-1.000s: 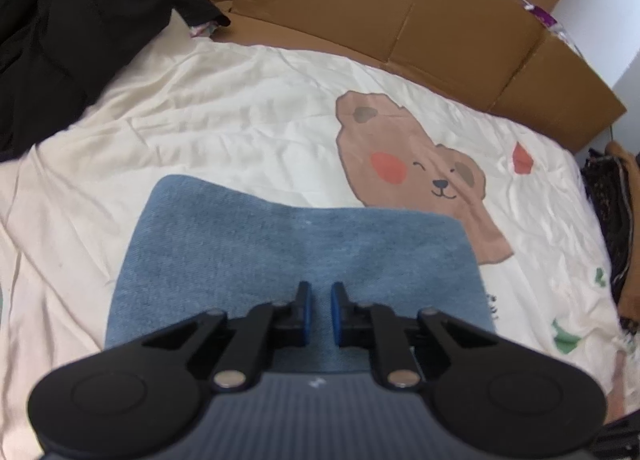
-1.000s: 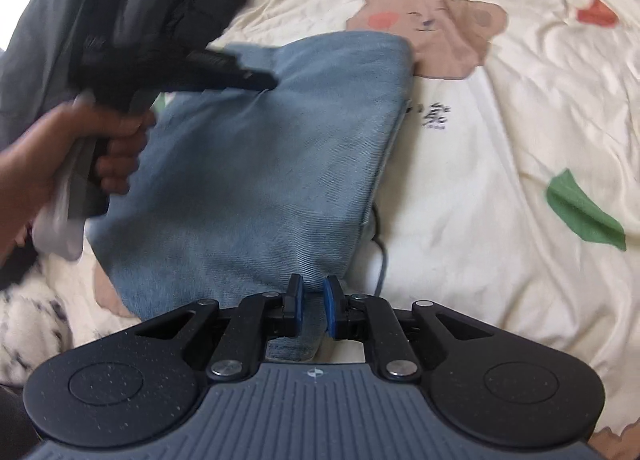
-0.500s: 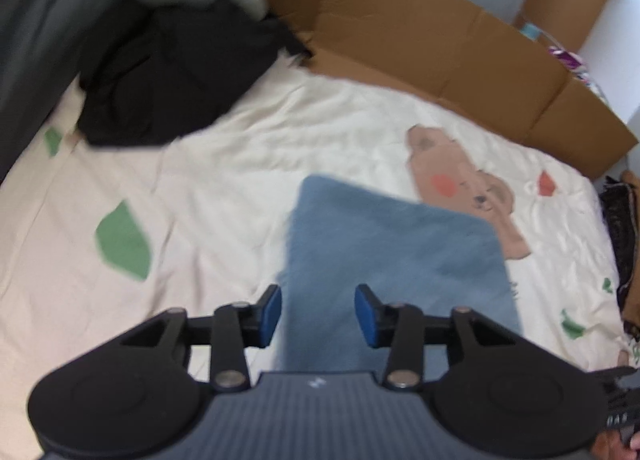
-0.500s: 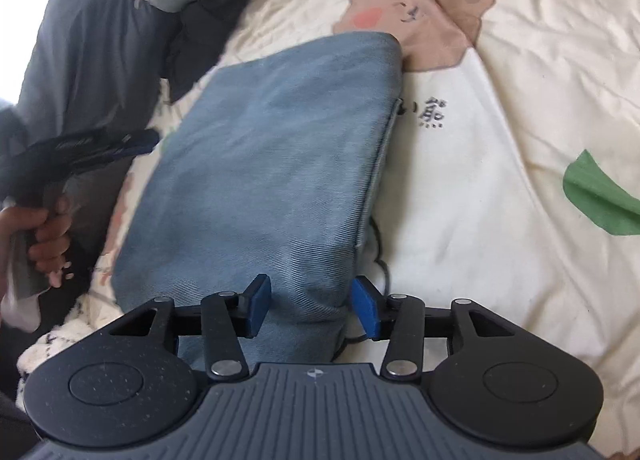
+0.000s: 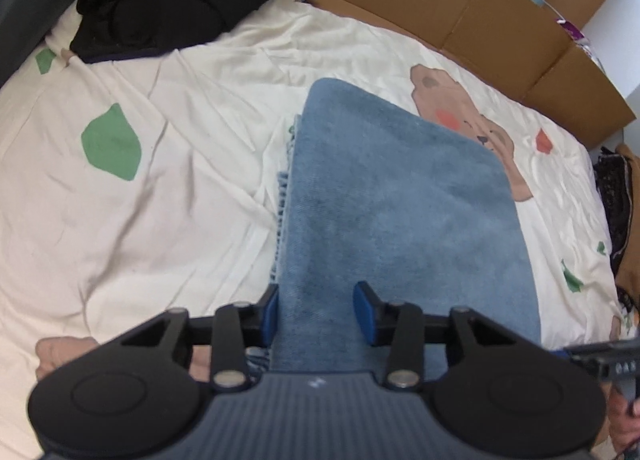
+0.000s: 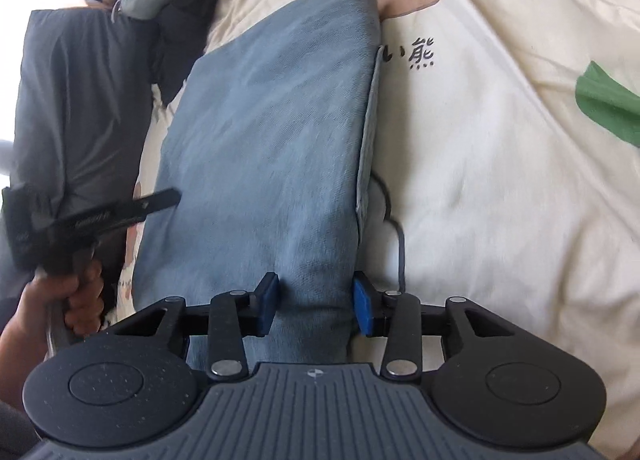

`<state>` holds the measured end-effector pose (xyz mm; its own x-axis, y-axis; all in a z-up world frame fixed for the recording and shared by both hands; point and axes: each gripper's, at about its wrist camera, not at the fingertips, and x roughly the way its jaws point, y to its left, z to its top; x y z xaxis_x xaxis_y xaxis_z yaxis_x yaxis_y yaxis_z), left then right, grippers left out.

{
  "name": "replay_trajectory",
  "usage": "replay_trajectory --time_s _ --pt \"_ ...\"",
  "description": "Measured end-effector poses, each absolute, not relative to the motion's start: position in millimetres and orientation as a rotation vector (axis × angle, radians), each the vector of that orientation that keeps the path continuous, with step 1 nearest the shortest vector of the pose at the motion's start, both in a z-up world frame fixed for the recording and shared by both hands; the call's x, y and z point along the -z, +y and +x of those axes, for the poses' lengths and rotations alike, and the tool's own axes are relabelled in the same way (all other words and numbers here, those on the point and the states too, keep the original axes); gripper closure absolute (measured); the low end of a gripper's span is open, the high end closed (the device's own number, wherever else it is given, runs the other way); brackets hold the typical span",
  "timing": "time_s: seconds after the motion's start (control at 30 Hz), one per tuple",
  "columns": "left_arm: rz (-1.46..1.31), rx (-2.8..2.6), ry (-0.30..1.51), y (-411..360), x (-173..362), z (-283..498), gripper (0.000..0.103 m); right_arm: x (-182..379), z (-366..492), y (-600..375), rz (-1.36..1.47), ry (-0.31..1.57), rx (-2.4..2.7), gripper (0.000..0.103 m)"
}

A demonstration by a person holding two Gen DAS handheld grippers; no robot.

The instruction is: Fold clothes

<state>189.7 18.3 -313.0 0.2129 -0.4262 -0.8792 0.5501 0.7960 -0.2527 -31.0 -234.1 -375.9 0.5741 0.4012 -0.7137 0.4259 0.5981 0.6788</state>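
Fingers [image 6: 267,310] of right gripper [image 6: 314,310] closing astride folded blue garment [image 6: 264,131] | left gripper [image 5: 316,314] parted at its left edge, previously pinched | garment flat on bed sheet [image 5: 160,187], bare sheet leftward

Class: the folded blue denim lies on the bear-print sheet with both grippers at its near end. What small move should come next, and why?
Probably close both sets of jaws on the near end of the folded denim. The left gripper is open astride one near corner; the right gripper is closing around the other, cloth between its pads. Gripping both corners would allow another fold.
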Motion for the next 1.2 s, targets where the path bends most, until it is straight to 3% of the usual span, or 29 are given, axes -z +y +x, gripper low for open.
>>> replay_trajectory --time_s 0.17,0.2,0.73,0.8,0.83,1.13,1.17,1.2 --pt "0.117 0.682 1.181 19.2 314.5 191.7 0.06 374.1 -38.8 -228.0 0.993 1.035 0.007 0.065" --pt "0.113 0.683 1.183 19.9 315.0 192.1 0.06 374.4 -41.7 -226.2 1.001 1.041 0.001 0.071" --pt "0.105 0.697 1.182 23.8 315.2 193.1 0.06 369.0 -61.4 -228.4 1.11 1.002 -0.048 0.078" --pt "0.102 0.699 1.182 24.4 315.9 193.5 0.06 367.5 -66.5 -230.3 1.095 1.02 -0.059 0.086" --pt "0.1 0.701 1.183 24.6 316.2 193.6 0.06 368.3 -69.4 -229.4 1.1 1.035 -0.069 0.103" --pt "0.102 0.704 1.155 29.7 305.5 194.5 0.065 363.5 -78.8 -240.1 1.05 1.029 -0.013 0.099" --pt "0.102 0.701 1.137 31.4 302.2 194.9 0.065 362.4 -77.5 -244.6 1.05 1.012 0.0 0.086" --pt "0.103 0.697 1.119 33.1 299.0 195.3 0.064 361.7 -75.8 -248.1 1.05 0.997 0.01 0.066"
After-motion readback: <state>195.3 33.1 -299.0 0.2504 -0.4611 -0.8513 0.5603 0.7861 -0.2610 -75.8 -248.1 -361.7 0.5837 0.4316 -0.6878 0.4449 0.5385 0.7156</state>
